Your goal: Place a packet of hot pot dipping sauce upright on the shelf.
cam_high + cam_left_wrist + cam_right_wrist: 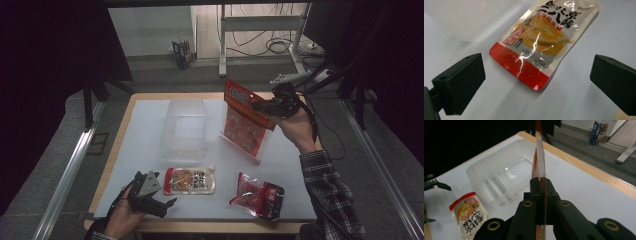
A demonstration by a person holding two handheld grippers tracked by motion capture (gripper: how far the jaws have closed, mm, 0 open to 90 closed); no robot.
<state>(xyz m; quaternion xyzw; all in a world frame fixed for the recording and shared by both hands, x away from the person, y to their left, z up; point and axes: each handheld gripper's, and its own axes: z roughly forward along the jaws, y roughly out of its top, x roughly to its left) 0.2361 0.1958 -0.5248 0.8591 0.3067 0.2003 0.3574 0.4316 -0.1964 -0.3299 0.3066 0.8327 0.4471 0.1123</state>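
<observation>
Glossy and limp, the red packet [245,120] hangs from our right gripper [265,106], pinched at its top edge, while our left gripper [159,204] waits spread wide.

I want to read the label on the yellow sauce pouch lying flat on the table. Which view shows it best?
The left gripper view: the sauce pouch lies close between open jaws, its print large. The high view shows it small, the right gripper view partly, at the lower left.

I was working in a lab-like room: black curtains [45,45], a metal desk frame [260,22], loose cables [277,47] on the floor.
</observation>
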